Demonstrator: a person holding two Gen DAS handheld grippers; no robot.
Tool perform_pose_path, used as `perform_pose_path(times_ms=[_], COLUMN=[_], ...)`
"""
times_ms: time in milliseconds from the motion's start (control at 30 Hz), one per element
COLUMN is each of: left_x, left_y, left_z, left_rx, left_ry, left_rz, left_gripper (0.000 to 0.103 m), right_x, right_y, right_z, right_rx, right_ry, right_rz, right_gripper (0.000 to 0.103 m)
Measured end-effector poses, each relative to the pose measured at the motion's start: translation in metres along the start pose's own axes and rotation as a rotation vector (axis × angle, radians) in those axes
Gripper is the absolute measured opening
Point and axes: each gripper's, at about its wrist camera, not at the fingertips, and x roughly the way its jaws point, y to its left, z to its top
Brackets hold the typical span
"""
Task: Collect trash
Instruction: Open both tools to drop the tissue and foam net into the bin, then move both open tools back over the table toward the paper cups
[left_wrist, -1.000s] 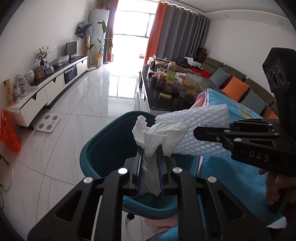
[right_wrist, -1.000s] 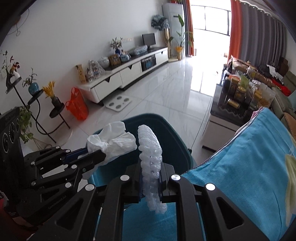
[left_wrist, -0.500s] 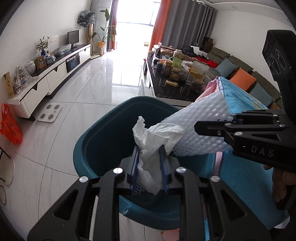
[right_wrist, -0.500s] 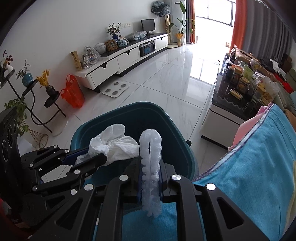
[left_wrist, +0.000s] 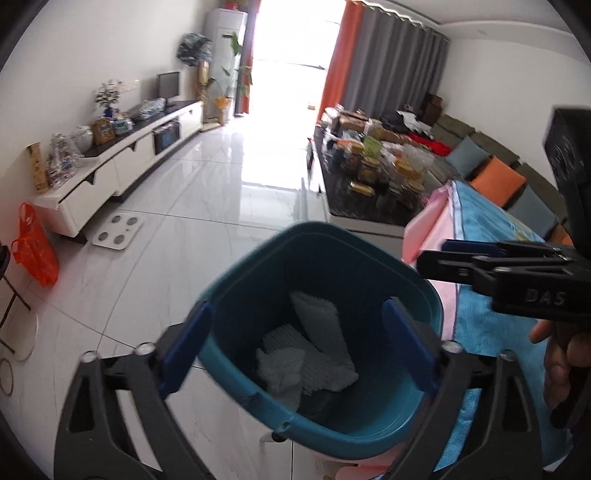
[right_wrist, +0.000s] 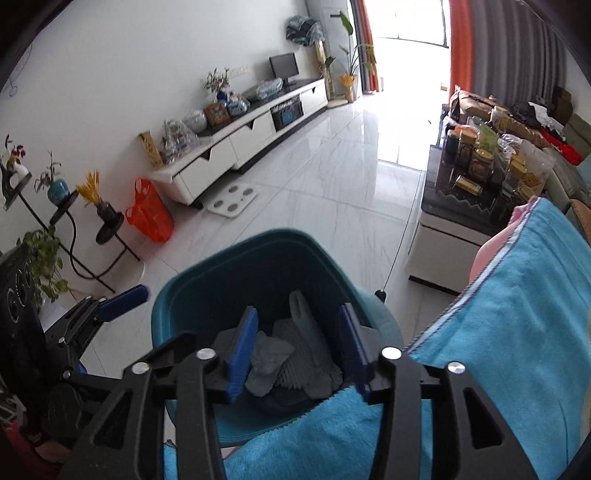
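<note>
Inspected over teal bin (left_wrist: 373, 435), standing on white tiled floor (left_wrist: 207, 206) beside blue cloth (right_wrist: 517, 350).

Left gripper (left_wrist: 295, 347): held above bin, pitched downward into its mouth. Jaws spread wide and opening; nothing between them. Blue pads (left_wrist: 184, 347) seen flanking bin's interior.

Right gripper (right_wrist: 297, 349): likewise tilted steeply down over bin's near rim, above edge of blue cloth. Jaws part-way apart and opening; nothing gripped. From left wrist view, seen reaching in from the right side, with part of a hand (left_wrist: 561, 365) wrapped on its handle.

Trash located inside bin, at the bottom: crumpled tissue (left_wrist: 279, 369) lying against white foam net sleeve (left_wrist: 325, 325). Same pile seen from right wrist view, tissue (right_wrist: 266, 360) left of foam net (right_wrist: 306, 354). Further pale pieces noted beneath; kind could not be told.

Noted elsewhere: orange bag (right_wrist: 149, 216) on floor by white TV cabinet (right_wrist: 236, 147); cluttered dark coffee table (right_wrist: 476, 184) beyond.
</note>
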Motion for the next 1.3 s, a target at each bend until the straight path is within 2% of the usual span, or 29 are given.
perform_pose_path(times_ms=[267,467,533,800,867,900,1000,1033,1100,1200,1300], left_x=[-0.040,-0.068,-0.077,-0.112,-0.122,-0.127,-0.138,-0.142,-0.152,-0.165,-0.177], left_y=[0.025,0.017,0.011,-0.030,-0.044,-0.051,-0.070,-0.076,-0.088,-0.110,-0.134], left_z=[0.001,0.006,0.007,0.005,0.002,0.001,-0.003,-0.005,-0.009,-0.015,-0.021], left_rx=[-0.076,-0.074,-0.071,-0.033,-0.018,-0.009,0.019,0.027,0.039,0.070,0.129], left_ry=[-0.057,-0.095,-0.103,-0.137,-0.148,-0.151,-0.156,-0.156,-0.175,-0.193,-0.227], left_rz=[0.008,-0.021,-0.036,-0.121,-0.146,-0.158,-0.200,-0.208,-0.235,-0.247,-0.264], left_gripper=[0.097,0.097,0.097,0.097,0.097,0.097,0.097,0.097,0.097,0.097,0.097], right_x=[-0.026,-0.049,-0.058,-0.098,-0.109,-0.116,-0.138,-0.144,-0.161,-0.183,-0.199], right_y=[-0.005,-0.010,-0.012,-0.029,-0.034,-0.037,-0.042,-0.043,-0.048,-0.052,-0.052], right_z=[-0.007,-0.016,-0.021,-0.051,-0.060,-0.066,-0.084,-0.090,-0.104,-0.124,-0.141], right_rx=[0.022,0.041,0.045,0.086,0.101,0.109,0.122,0.127,0.141,0.165,0.191], right_ry=[-0.061,-0.105,-0.125,-0.194,-0.218,-0.237,-0.285,-0.297,-0.334,-0.385,-0.415], right_rz=[-0.001,-0.004,-0.012,-0.054,-0.070,-0.073,-0.101,-0.114,-0.130,-0.166,-0.203], right_gripper=[0.052,0.056,0.062,0.065,0.071,0.079,0.082,0.087,0.088,0.095,0.096])
